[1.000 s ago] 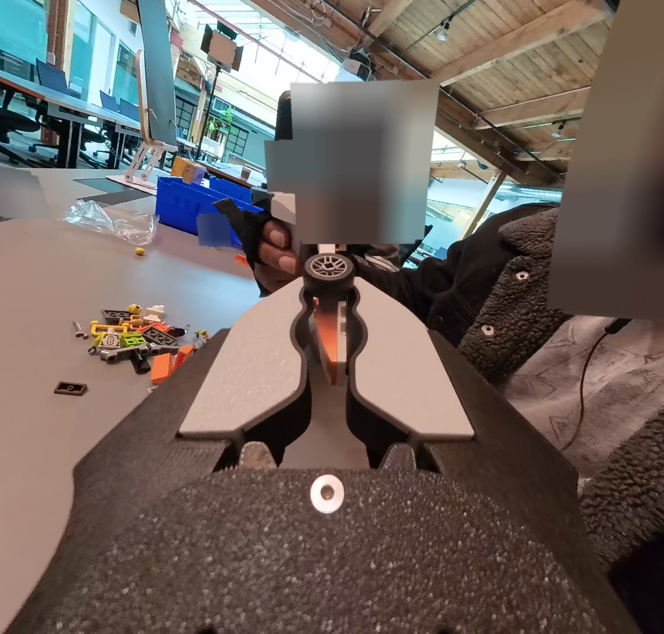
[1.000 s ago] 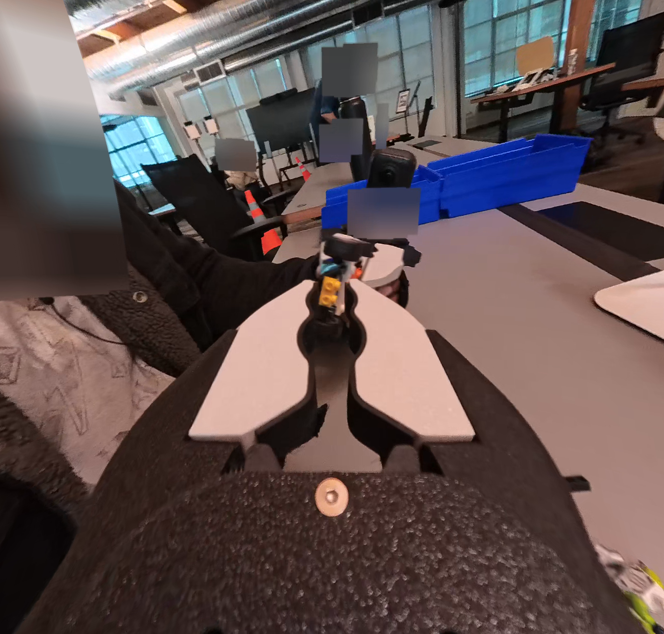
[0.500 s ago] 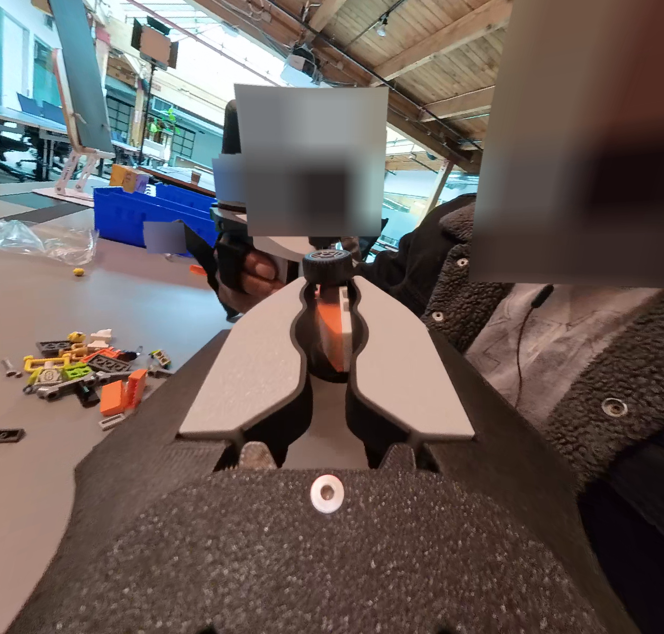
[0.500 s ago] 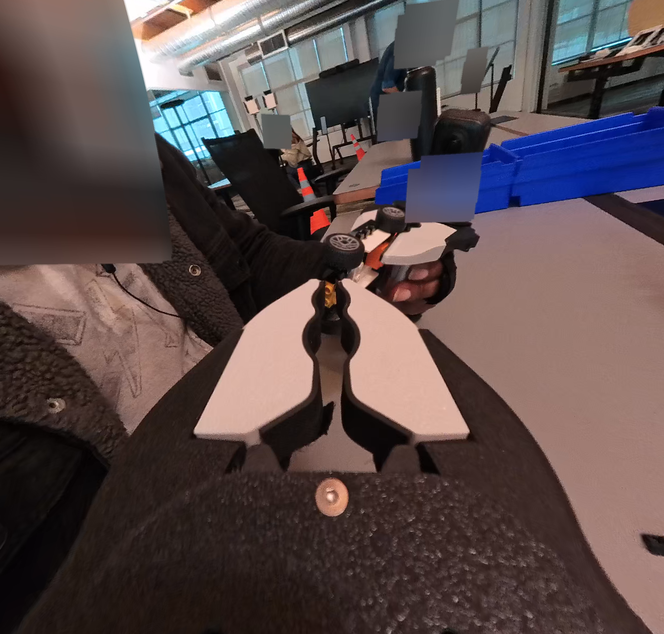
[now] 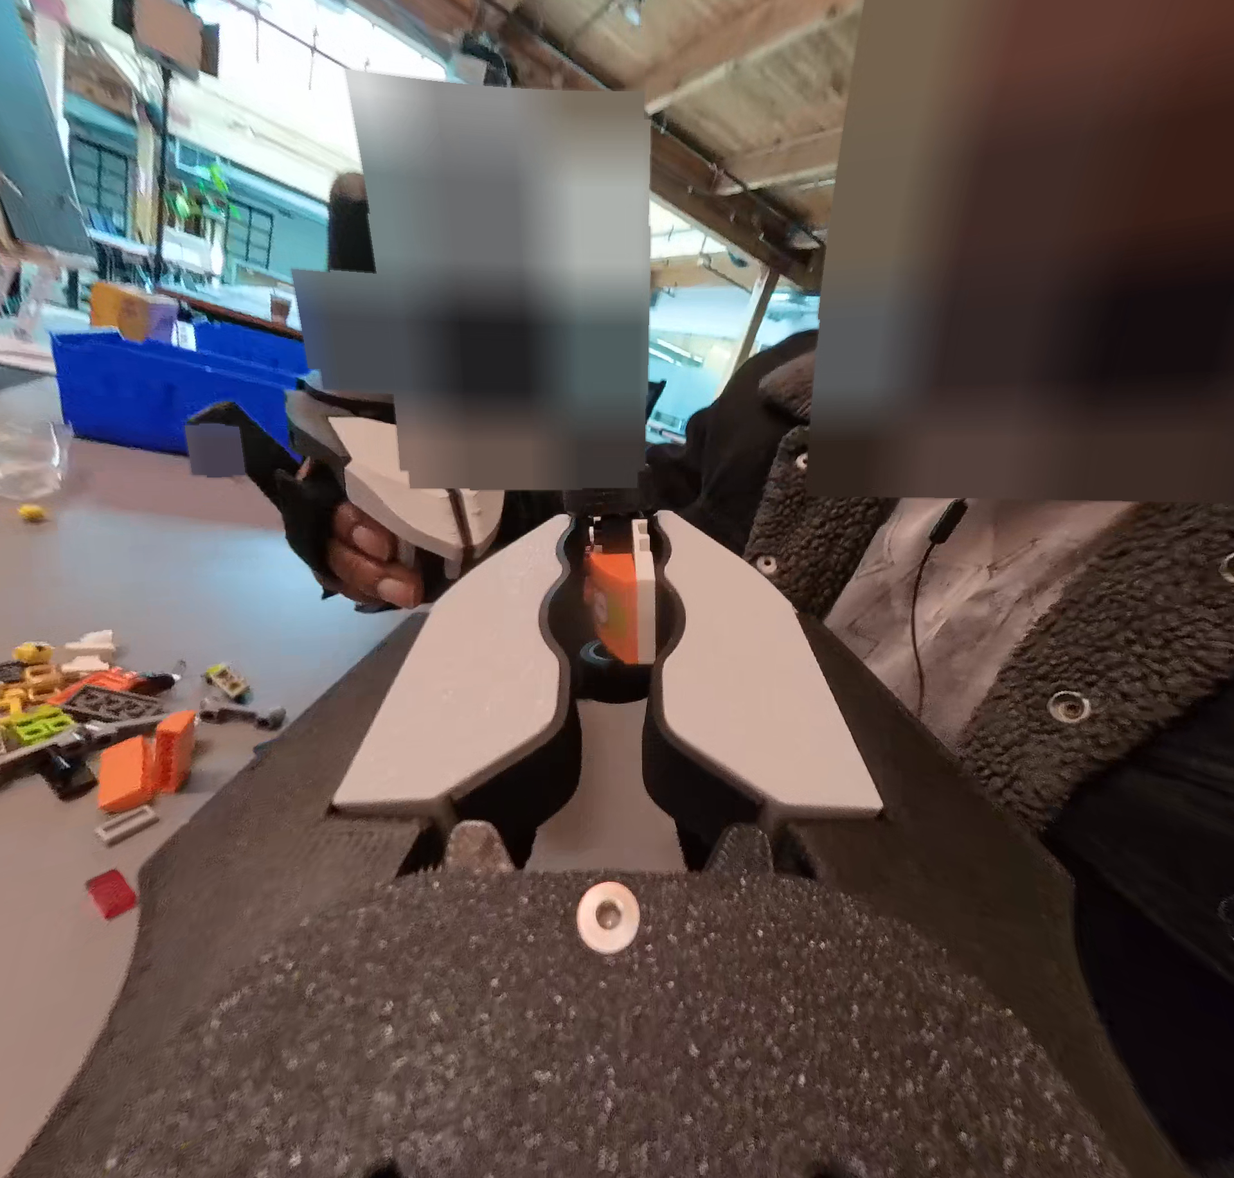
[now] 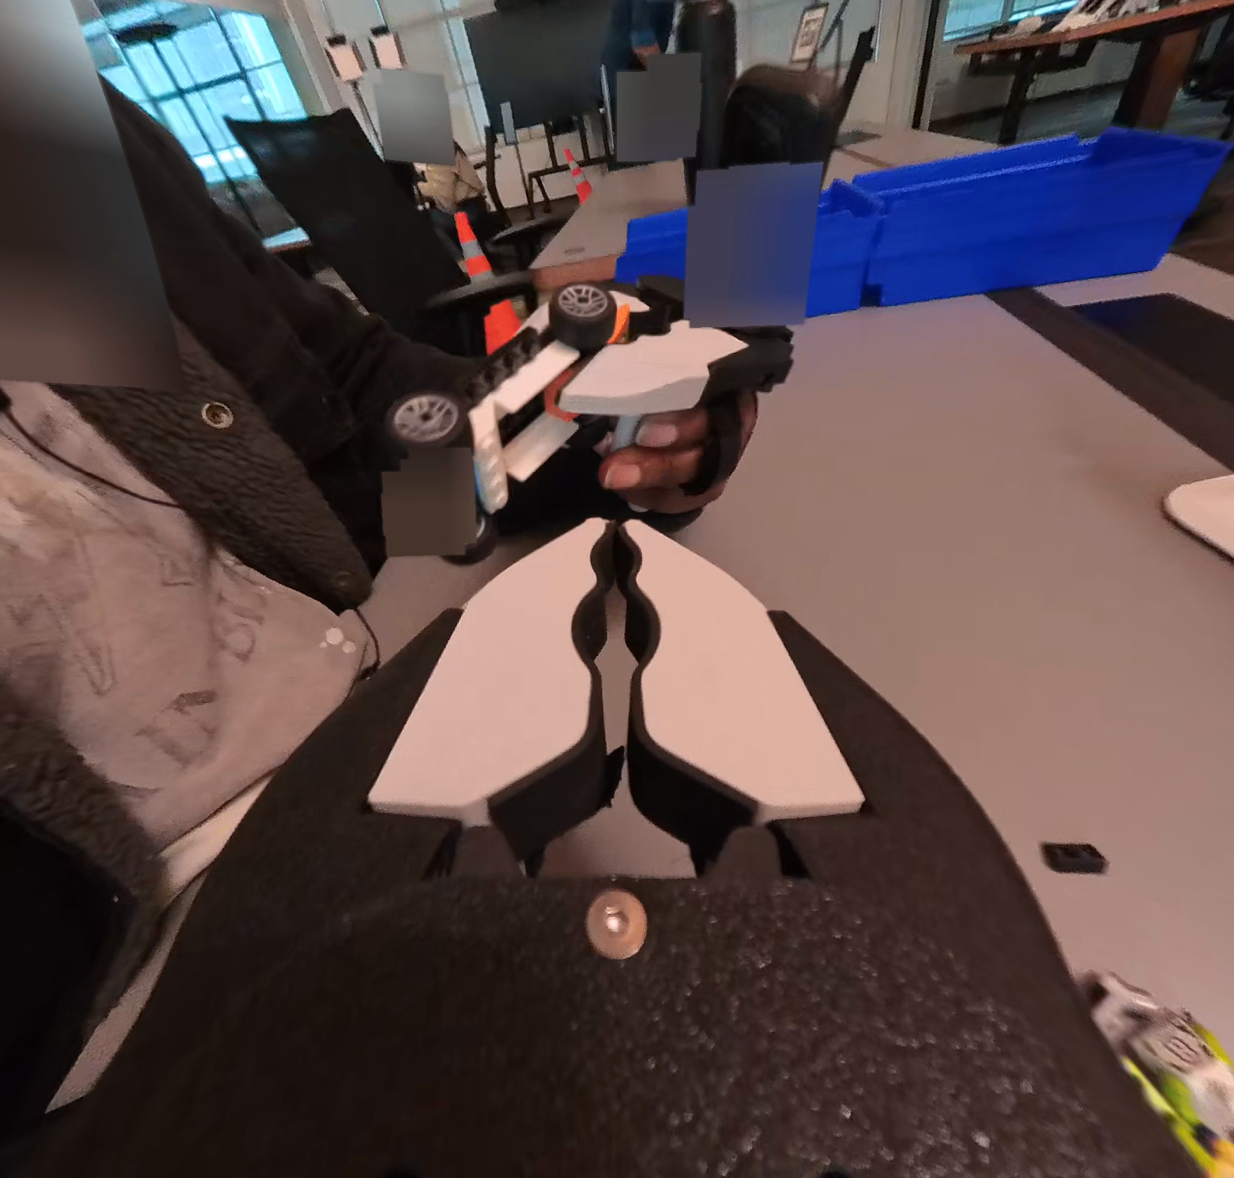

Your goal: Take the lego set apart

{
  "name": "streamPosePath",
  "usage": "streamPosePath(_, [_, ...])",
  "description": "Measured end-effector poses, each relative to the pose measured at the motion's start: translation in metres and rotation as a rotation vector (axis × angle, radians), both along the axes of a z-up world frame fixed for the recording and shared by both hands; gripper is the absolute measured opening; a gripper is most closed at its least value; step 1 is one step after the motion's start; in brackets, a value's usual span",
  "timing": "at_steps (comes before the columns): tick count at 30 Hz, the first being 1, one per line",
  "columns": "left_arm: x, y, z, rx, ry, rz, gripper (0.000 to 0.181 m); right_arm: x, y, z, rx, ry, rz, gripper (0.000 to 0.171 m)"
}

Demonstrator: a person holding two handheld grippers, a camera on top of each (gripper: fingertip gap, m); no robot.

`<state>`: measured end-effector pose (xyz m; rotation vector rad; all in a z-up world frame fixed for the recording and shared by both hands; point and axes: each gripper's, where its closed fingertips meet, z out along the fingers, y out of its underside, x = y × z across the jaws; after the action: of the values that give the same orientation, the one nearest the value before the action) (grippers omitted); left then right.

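My left gripper [image 5: 611,531] is shut on a white and orange lego car [image 5: 618,605], which stands on edge between the pads with a black wheel at the tips. The right wrist view shows this gripper [image 6: 641,371] holding the car [image 6: 521,385] above the table, two grey-hubbed wheels [image 6: 581,314] facing me. My right gripper [image 6: 615,531] is shut just below and in front of the car, its pads meeting with nothing between them. It also shows in the left wrist view [image 5: 400,498], in a hand.
Several loose lego pieces [image 5: 87,712] lie on the grey table [image 5: 167,578] to the left, with a red tile [image 5: 110,892] nearer. Blue bins [image 6: 1001,224] stand at the back. A small black piece [image 6: 1074,857] lies at the right. A person's jacket [image 5: 1001,612] is close by. One gripper's finger ends stand about 6 cm off the other's.
My right gripper was closing at the car's small yellow part; it has drawn back from the car and its pads have come together on air. The left gripper keeps the car, tilted differently.
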<state>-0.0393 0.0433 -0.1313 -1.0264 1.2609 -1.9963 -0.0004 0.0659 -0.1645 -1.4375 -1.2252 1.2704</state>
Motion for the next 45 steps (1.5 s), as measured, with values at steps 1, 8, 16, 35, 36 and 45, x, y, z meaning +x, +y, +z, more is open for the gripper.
streamPosePath(1, [-0.003, 0.002, 0.004, -0.009, -0.021, 0.006, 0.018, 0.003, 0.001, 0.003, 0.012, 0.004, -0.014, 0.000])
streamPosePath(8, [-0.009, 0.014, 0.010, -0.053, -0.098, 0.051, 0.018, -0.005, -0.020, 0.021, 0.141, -0.024, 0.000, 0.025])
streamPosePath(16, [-0.005, 0.025, 0.009, 0.088, -0.104, 0.238, 0.020, -0.022, -0.012, 0.022, 0.483, -0.164, -0.215, 0.019])
streamPosePath(35, [0.004, 0.070, -0.012, -0.282, 0.089, 0.303, 0.060, 0.005, 0.025, 0.038, 1.481, -0.407, -0.677, 0.012])
streamPosePath(36, [0.007, 0.065, -0.009, -0.331, 0.077, 0.254, 0.060, 0.006, 0.027, 0.035, 1.513, -0.427, -0.681, 0.012])
streamPosePath(45, [0.040, 0.076, -0.028, -0.737, 0.114, 0.237, 0.030, -0.001, 0.043, -0.001, 1.644, -0.565, -0.627, 0.012])
